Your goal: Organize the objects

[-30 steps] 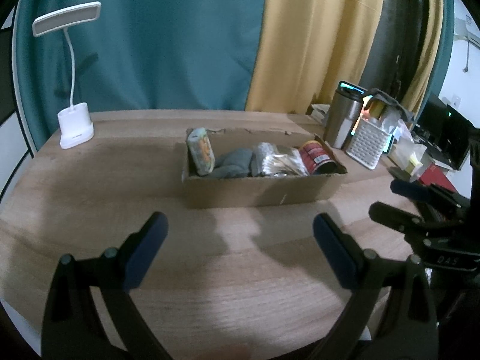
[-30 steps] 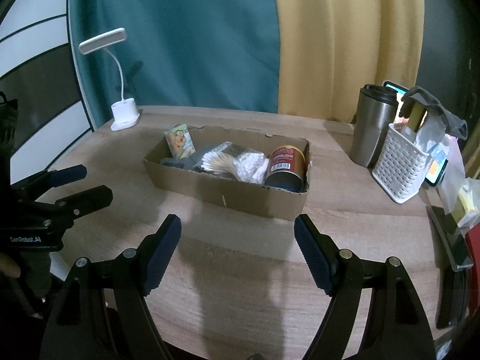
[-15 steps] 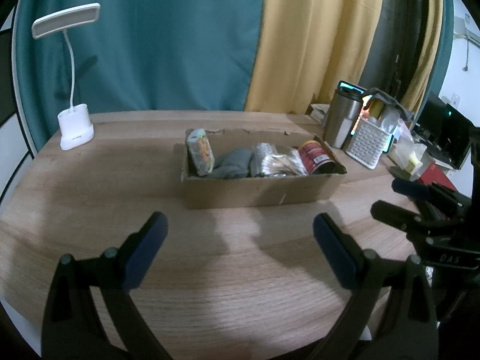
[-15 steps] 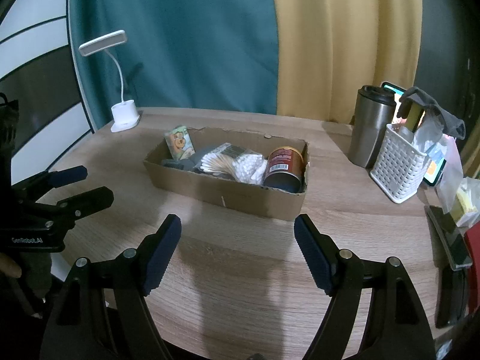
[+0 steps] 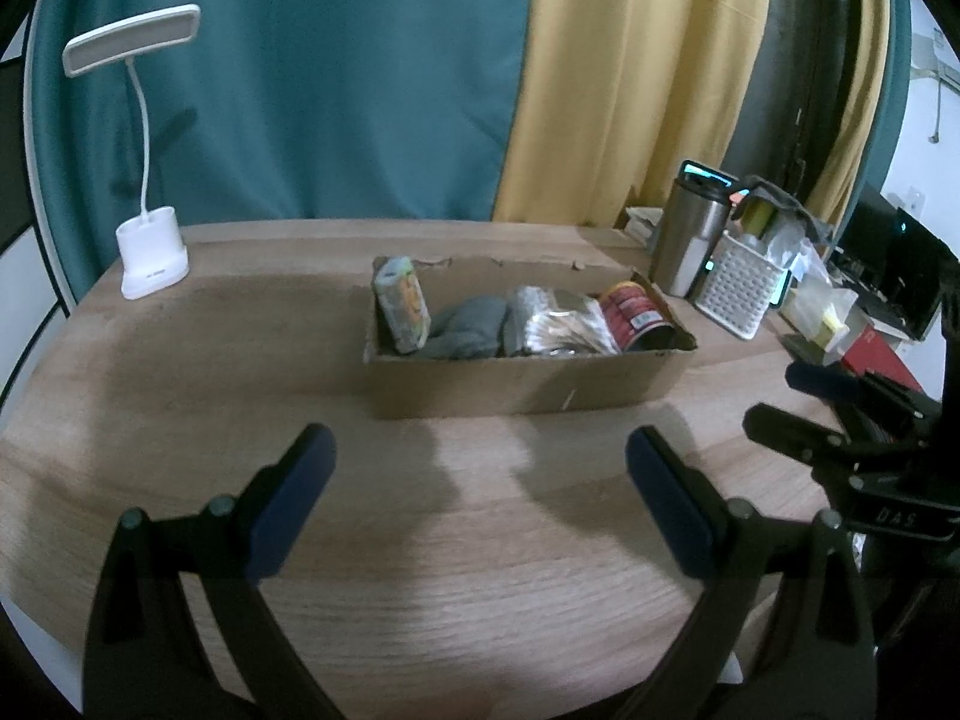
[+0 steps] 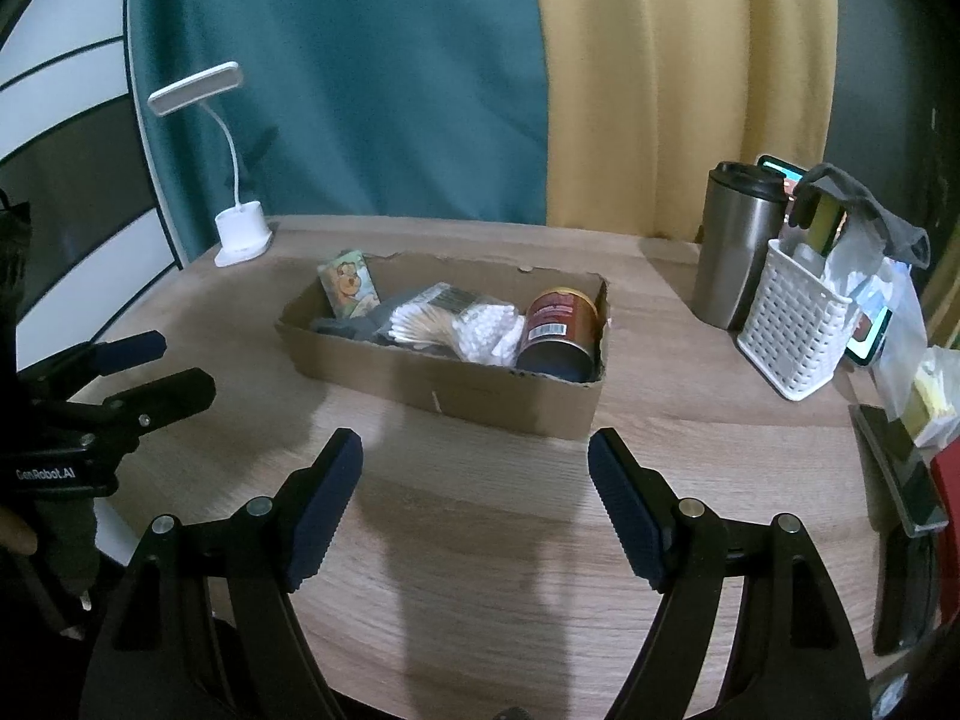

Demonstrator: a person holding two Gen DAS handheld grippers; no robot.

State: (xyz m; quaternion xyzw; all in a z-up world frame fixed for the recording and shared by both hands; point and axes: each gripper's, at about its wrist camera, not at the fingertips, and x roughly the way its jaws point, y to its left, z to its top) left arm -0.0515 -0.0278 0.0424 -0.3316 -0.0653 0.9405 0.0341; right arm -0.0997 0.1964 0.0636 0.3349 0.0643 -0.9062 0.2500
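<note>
Right wrist view shows us our right gripper and left gripper both spread wide and empty, the cardboard box at twelve o'clock on the counter, long axis crosswise.

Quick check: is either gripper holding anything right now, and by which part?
Nothing is held. The left gripper and right gripper are both open over bare table, short of the cardboard box.
</note>
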